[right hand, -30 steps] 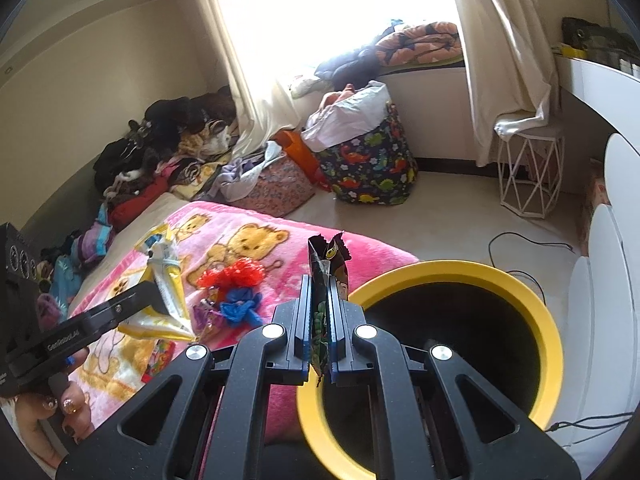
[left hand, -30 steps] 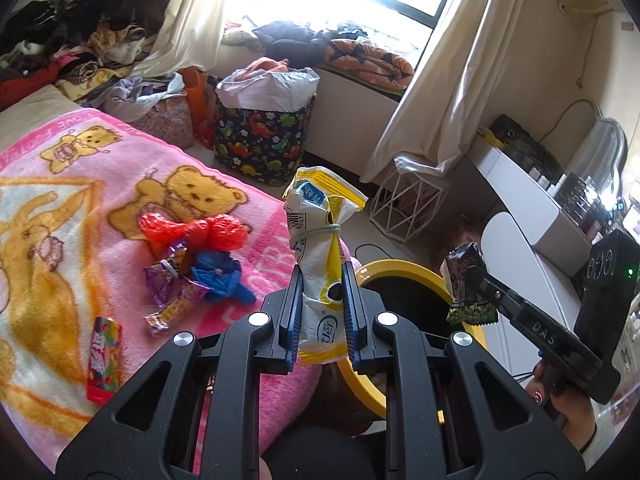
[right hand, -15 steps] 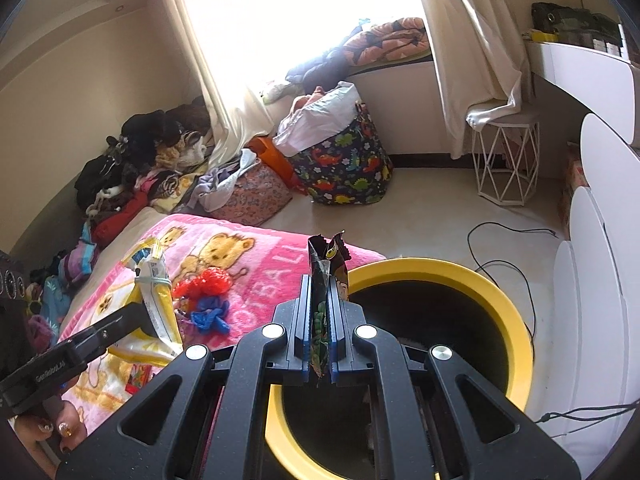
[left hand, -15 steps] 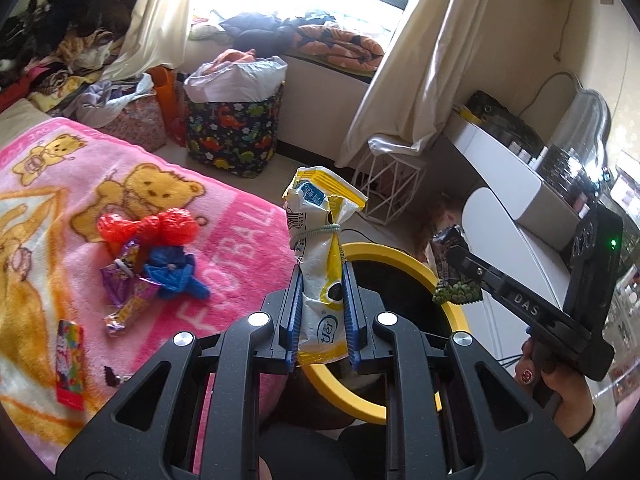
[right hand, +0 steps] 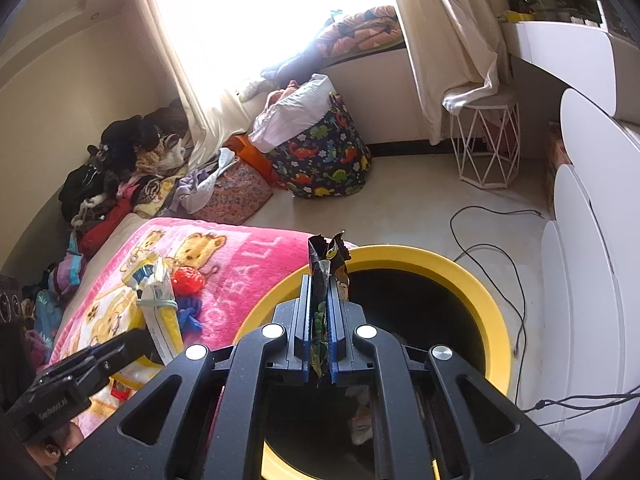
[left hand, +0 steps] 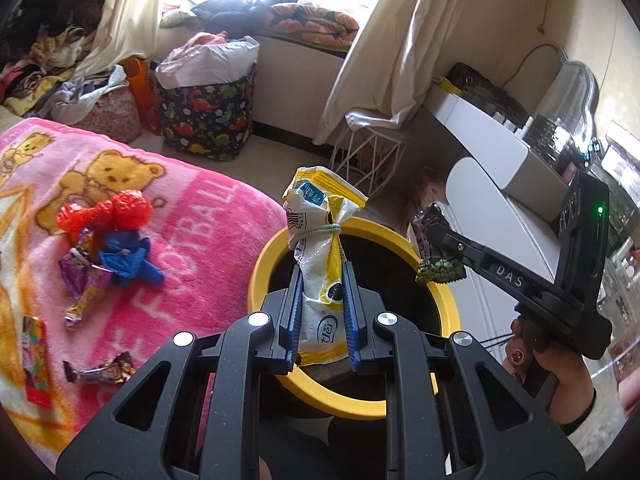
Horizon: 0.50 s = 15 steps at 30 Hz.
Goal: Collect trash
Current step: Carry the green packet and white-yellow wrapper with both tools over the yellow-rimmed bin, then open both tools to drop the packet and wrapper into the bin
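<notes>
My left gripper is shut on a yellow and white snack bag tied with a rubber band, held upright over the near rim of the yellow trash bin. My right gripper is shut on a thin dark snack wrapper, which stands over the bin's left rim. In the left wrist view the right gripper comes in from the right, its wrapper above the bin's far side. More trash lies on the pink blanket: a red bag, a blue bag, candy wrappers.
The pink bear blanket covers a bed left of the bin. A dinosaur-print laundry basket and a white wire stool stand on the floor beyond. White furniture lines the right, and a black cable trails on the floor.
Both grippers have moved right and down, from over the blanket's edge to over the yellow bin. Each keeps its hold on its piece of trash.
</notes>
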Each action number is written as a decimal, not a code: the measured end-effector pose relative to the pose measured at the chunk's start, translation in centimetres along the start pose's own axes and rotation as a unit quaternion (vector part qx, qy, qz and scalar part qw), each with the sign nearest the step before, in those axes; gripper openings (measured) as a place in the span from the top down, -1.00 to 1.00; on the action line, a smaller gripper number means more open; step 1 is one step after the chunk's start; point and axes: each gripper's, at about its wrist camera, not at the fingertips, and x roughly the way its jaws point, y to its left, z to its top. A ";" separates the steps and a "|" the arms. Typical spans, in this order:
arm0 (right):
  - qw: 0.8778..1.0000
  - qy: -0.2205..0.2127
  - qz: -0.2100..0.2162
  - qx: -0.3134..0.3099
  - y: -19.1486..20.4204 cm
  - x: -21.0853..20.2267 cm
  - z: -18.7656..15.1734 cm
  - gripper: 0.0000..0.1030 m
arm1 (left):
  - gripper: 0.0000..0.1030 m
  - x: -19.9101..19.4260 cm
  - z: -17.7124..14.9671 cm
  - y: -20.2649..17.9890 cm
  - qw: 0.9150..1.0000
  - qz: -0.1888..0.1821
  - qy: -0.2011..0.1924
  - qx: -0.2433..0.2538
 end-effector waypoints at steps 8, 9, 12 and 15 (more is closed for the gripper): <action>1.000 0.008 -0.011 0.017 -1.6 0.6 -0.4 0.84 | 0.75 2.4 -0.9 -0.5 1.000 -0.008 0.028 -0.003; 1.000 0.009 -0.013 0.019 -1.7 0.8 -0.5 0.84 | 0.75 2.9 -1.1 -0.5 0.999 -0.010 0.034 -0.004; 1.000 0.013 -0.016 0.023 -2.3 1.1 -0.7 0.82 | 0.75 3.7 -1.4 -0.4 0.999 -0.014 0.045 -0.005; 0.999 0.018 -0.019 0.029 -2.8 1.5 -0.9 0.82 | 0.75 4.3 -1.8 -0.3 0.998 -0.018 0.054 -0.009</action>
